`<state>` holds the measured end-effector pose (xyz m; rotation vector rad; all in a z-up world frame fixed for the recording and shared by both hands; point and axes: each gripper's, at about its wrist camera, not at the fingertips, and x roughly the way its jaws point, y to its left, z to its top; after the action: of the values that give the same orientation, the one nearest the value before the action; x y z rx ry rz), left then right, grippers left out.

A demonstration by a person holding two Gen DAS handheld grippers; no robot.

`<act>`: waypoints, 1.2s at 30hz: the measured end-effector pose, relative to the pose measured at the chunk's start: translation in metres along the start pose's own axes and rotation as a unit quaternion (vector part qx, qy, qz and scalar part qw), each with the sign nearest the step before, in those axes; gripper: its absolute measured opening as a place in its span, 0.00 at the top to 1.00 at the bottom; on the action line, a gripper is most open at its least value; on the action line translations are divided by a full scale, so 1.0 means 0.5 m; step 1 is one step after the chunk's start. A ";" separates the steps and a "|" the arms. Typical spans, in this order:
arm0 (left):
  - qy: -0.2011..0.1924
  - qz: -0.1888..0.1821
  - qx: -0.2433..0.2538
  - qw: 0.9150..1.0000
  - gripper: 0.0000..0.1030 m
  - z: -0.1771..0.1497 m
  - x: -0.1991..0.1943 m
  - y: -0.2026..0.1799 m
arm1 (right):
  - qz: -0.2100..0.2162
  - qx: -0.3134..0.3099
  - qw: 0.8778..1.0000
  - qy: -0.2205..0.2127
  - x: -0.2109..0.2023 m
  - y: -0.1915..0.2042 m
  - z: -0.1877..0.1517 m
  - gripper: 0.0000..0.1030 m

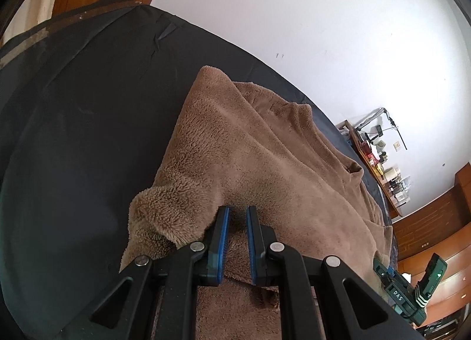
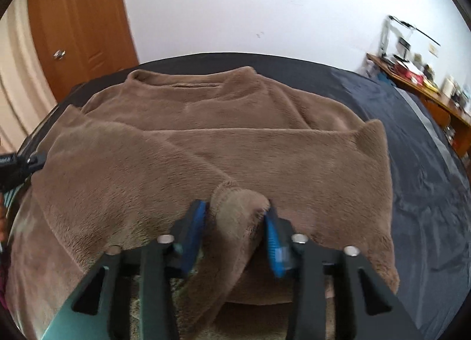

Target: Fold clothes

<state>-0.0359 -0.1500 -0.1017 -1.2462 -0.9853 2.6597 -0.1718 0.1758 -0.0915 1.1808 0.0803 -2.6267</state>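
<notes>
A wooden door (image 2: pixel 79 24) fills the upper left and a cluttered desk (image 2: pixel 424 95) the right edge, behind the dark bedsheet (image 2: pixel 426 192). The brown sweater (image 2: pixel 206 139) lies centre, its lower hem cut off. The right gripper (image 2: pixel 235 231), low centre, pinches a sleeve cuff. The left gripper (image 1: pixel 235 239) is narrowly parted over fleece; its grip is unclear.

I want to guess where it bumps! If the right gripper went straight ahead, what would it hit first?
Most likely the fuzzy brown sweater. A cuff-like fold already sits between the jaws of the right gripper, with more sweater beyond; depth is hard to judge.
</notes>
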 end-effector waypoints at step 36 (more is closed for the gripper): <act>-0.037 0.003 0.049 0.998 0.88 -0.001 -0.024 -0.027 | -0.060 -0.132 0.987 -0.066 -0.044 0.132 -0.002 0.27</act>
<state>-0.0301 -0.1424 -0.0862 -1.1415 -0.8475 2.7403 -0.1400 0.1171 -0.0723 0.9394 0.4713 -2.6838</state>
